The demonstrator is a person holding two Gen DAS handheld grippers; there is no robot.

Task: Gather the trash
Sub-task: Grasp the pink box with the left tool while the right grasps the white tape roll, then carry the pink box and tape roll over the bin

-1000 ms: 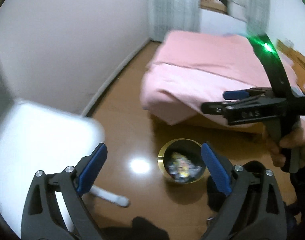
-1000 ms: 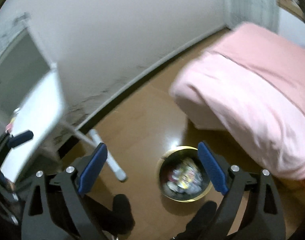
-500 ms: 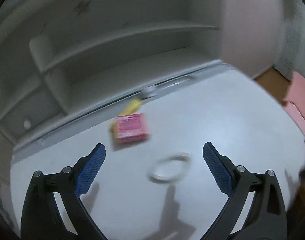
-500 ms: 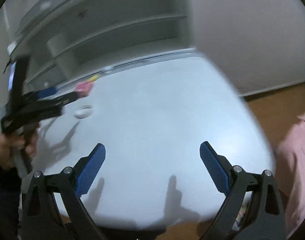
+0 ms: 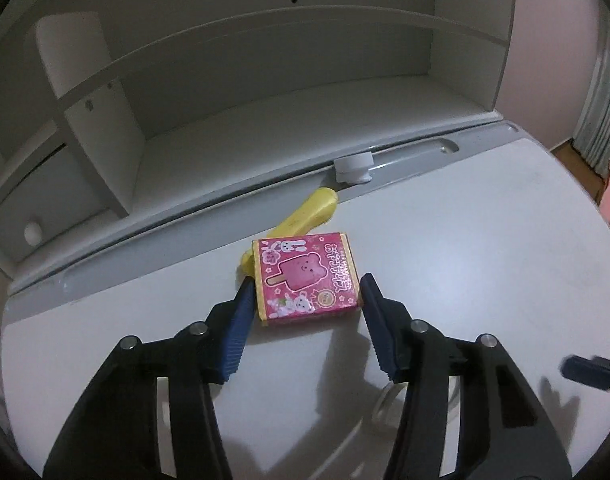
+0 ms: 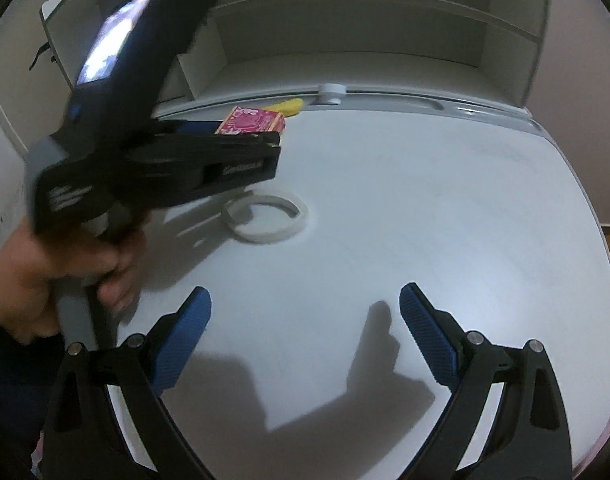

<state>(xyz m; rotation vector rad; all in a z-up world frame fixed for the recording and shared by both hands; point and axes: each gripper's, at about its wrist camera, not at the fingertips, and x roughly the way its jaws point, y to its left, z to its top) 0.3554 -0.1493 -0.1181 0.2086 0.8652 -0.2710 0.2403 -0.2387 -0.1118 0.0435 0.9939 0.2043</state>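
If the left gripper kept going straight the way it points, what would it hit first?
The pink box: it already sits between the closing fingers of the left gripper, on the white desk. Behind it lies a yellow object.

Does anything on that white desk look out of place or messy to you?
A pink snack box lies askew, its far corner overlapping a yellow object near the desk's back edge. A loose white ring sits mid-desk. The left hand-held gripper is closing around the box. Nothing looks spilled or damaged.
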